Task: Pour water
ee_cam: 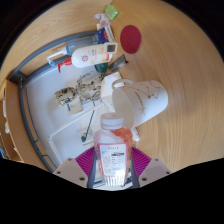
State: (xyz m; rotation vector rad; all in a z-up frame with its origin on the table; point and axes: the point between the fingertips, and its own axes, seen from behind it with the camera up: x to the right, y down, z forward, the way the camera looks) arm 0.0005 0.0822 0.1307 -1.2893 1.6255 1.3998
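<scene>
Gripper (113,170) fingers with their pink pads (140,160) sit on either side of a small clear plastic bottle (113,150), and both appear to press against its labelled body, so the bottle looks pinched and carried upright rather than standing on anything. Its neck points away from the fingers and seems to have no cap, though that is hard to make out. Taking the bottle as the landmark: just beyond it and slightly to its right stands a white cup (140,98) on the wooden table (185,90), its mouth near the bottle's neck but not under it. Farther beyond, to the bottle's left, a white tray (45,100) holds a jumble of small items, among them a white tube with a red label (90,56). Well beyond the cup lies a red round lid (131,38). By my reading the pick-up is done and the pour itself has not begun: the bottle is not tipped, and no water shows moving. What remains is bringing the neck over the cup and tilting.
</scene>
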